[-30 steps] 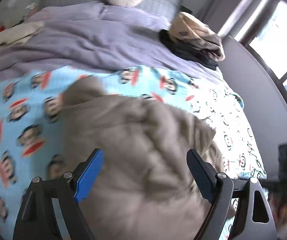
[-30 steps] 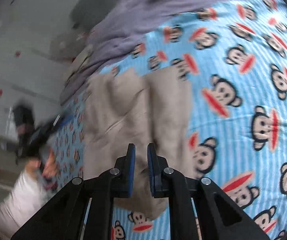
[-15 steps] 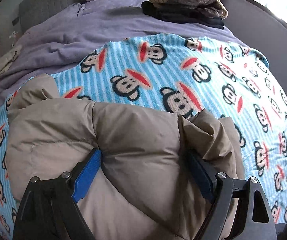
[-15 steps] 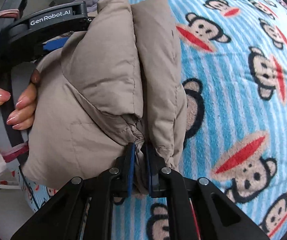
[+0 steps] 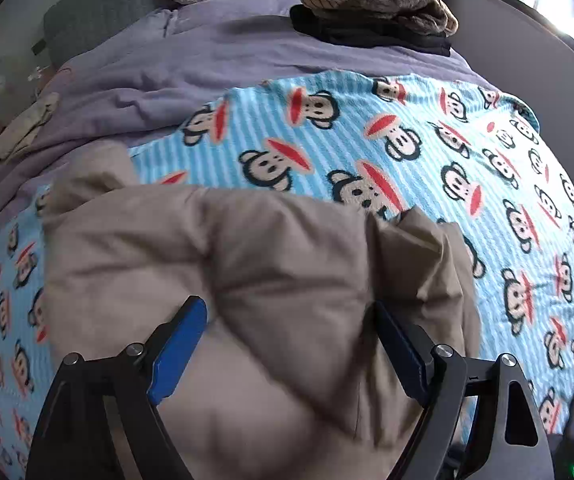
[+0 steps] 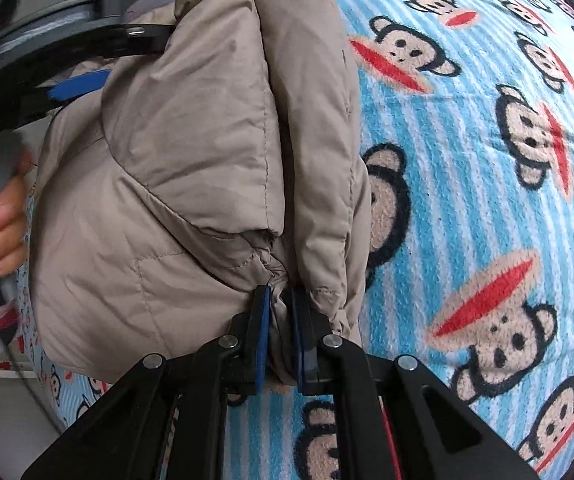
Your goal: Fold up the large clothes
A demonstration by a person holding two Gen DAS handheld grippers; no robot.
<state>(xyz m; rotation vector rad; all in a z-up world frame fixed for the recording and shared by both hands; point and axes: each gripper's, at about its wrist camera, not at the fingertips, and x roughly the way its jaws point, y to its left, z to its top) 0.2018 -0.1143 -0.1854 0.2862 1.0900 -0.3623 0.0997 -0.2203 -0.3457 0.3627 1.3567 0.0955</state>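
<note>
The beige puffer jacket (image 6: 191,184) lies bundled on the blue monkey-print fleece blanket (image 5: 427,152), near the blanket's edge closest to the person and well short of the purple duvet (image 5: 207,68) beyond it. It is already doubled over, two padded rolls running side by side away from the right wrist camera.

The right gripper (image 6: 281,320) is clamped tight on a thin gathered bit of the jacket's near hem, at the seam where the two rolls meet. Pinching just there seems meant to keep both layers together so the fold does not spring apart. The left gripper (image 5: 291,344) stands wide, a blue pad on each side of a thick fold of the jacket; the padding fills the gap, but whether the pads actually press on it I cannot tell. In the right wrist view that tool sits at the jacket's far-left side, held by a hand (image 6: 1,224) with painted nails. Straddling the bulk would let it steady or press down the puffy stack.

Compared with a second ago, the jacket was blurred and farther from both cameras; now both grippers have come down to it and it fills each view. The right jaws had nothing visibly between them then and now bite the hem. The stack of clothes (image 5: 375,12) on the duvet looks unchanged.
</note>
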